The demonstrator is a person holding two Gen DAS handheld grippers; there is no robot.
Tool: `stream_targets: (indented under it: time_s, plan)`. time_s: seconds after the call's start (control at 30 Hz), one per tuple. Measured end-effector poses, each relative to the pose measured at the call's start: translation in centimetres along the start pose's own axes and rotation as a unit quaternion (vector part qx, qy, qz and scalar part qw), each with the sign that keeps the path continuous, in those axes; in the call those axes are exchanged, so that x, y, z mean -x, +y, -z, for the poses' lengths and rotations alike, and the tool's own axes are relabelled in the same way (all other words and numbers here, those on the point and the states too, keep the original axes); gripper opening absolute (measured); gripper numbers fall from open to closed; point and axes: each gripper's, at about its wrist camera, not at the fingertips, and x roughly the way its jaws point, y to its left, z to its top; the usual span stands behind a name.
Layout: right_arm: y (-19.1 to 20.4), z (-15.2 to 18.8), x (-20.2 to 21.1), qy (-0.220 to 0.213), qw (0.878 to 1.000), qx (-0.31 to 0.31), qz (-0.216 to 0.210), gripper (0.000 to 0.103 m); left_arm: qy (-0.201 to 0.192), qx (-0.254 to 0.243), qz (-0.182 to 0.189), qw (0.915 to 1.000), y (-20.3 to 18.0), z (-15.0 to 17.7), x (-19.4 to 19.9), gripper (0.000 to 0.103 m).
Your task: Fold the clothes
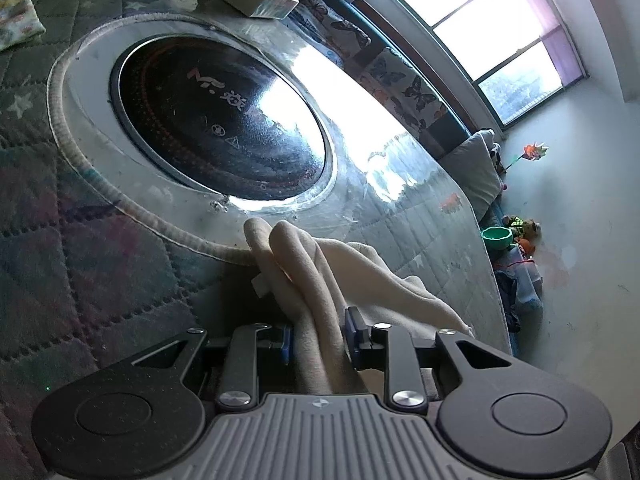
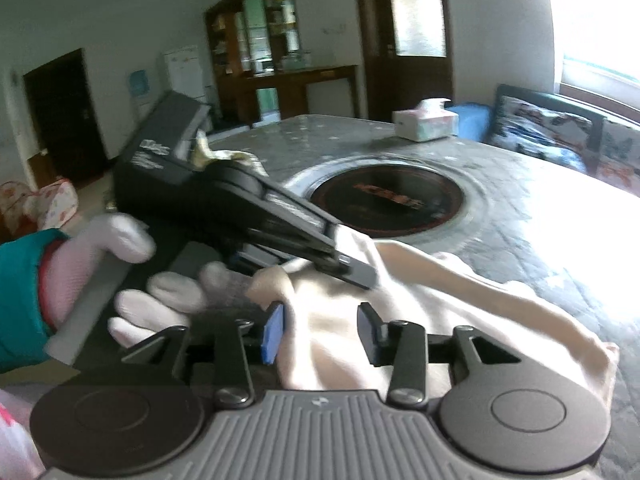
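Note:
A cream garment (image 1: 320,276) lies bunched on the quilted table cover (image 1: 100,248), near the round cooktop (image 1: 220,120). My left gripper (image 1: 320,336) is shut on a thick fold of it. In the right wrist view the same garment (image 2: 440,300) spreads to the right, and the left gripper (image 2: 352,268) comes in from the left, clamped on the cloth. My right gripper (image 2: 320,332) hovers over the garment with its jaws apart, and cloth shows between them without being pinched. A gloved hand (image 2: 168,292) holds the left tool.
A tissue box (image 2: 424,120) stands beyond the cooktop (image 2: 388,204). A patterned cloth (image 1: 16,16) lies at the table's far corner. A sofa with butterfly cushions (image 2: 560,136) runs along the window side. Toys (image 1: 516,232) lie on the floor.

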Motion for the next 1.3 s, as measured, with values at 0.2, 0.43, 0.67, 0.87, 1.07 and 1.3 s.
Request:
stream_targets:
  time_s: [0.2,0.43,0.67,0.87,1.07,1.3]
  plan:
    - [-1.4,1.0,0.2,0.001,0.998,-0.038,0.046,0.051,-0.013,-0.013,0.002,0.9998,0.6,0.2,0.7,0.030]
    - [-1.5,1.7,0.6,0.010,0.994,-0.067,0.090,0.052,-0.024,-0.029,0.016,0.9992,2.1,0.1,1.8,0.030]
    - [-1.3,2.3,0.9,0.020,0.986,-0.088,0.139,0.052,-0.020,-0.035,0.052,0.9978,3.4,0.0,2.0,0.030]
    - [-3.7,0.7,-0.5,0.012,0.978,-0.106,0.181,0.052,-0.013,-0.043,0.071,0.9965,3.9,-0.4,1.9,0.030]
    - [-6.6,-0.5,-1.9,0.005,0.966,-0.132,0.224,0.052,-0.012,-0.062,0.071,0.9954,3.7,-0.3,1.8,0.030]
    - [-10.0,0.3,-3.2,0.011,0.954,-0.177,0.241,0.052,-0.005,-0.080,0.070,0.9943,3.5,-0.4,1.8,0.030]
